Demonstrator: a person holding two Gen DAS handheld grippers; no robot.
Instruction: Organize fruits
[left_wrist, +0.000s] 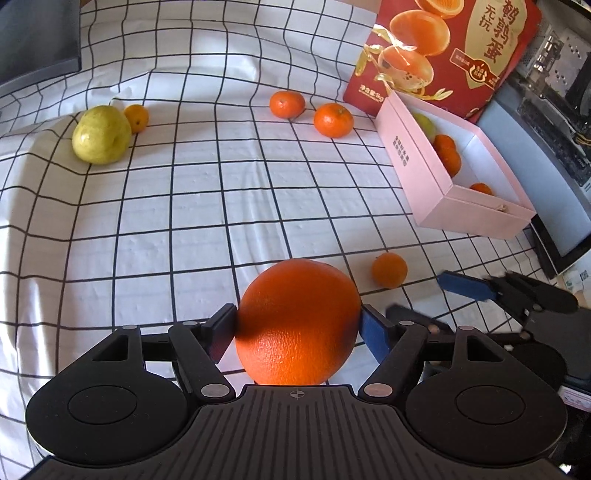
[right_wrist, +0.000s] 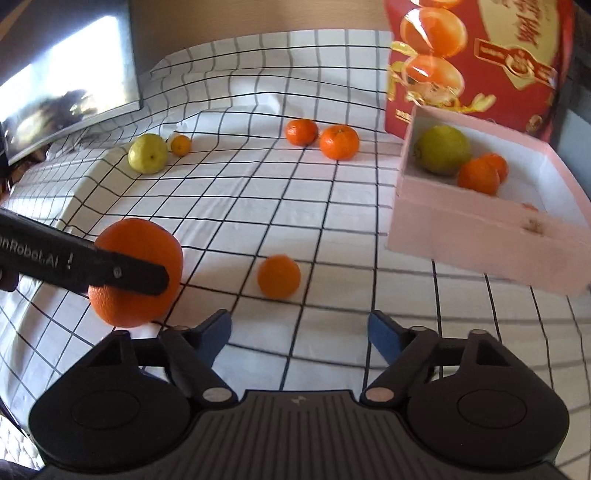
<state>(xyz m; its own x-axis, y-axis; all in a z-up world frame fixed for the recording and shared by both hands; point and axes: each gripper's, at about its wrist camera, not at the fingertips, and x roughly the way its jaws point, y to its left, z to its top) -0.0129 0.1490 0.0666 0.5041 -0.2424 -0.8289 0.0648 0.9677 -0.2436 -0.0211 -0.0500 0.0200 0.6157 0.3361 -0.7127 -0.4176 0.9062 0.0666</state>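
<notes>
While the left claw (left_wrist: 297, 325) pinches the orange (left_wrist: 298, 321) low over the checked cloth (left_wrist: 184, 206), short of the pink box (left_wrist: 476, 212), the right claw (right_wrist: 300, 332) hangs spread and empty near a mandarin (right_wrist: 279, 276). Next comes, I judge, carrying the orange over the box wall.

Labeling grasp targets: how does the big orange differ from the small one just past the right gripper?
The big orange is clearly larger than the small orange. The big orange sits between the left gripper's pads, gripped; the small orange lies free on the cloth, ahead of the right gripper's open jaws, untouched. Both are round, orange and outside the pink box.
</notes>
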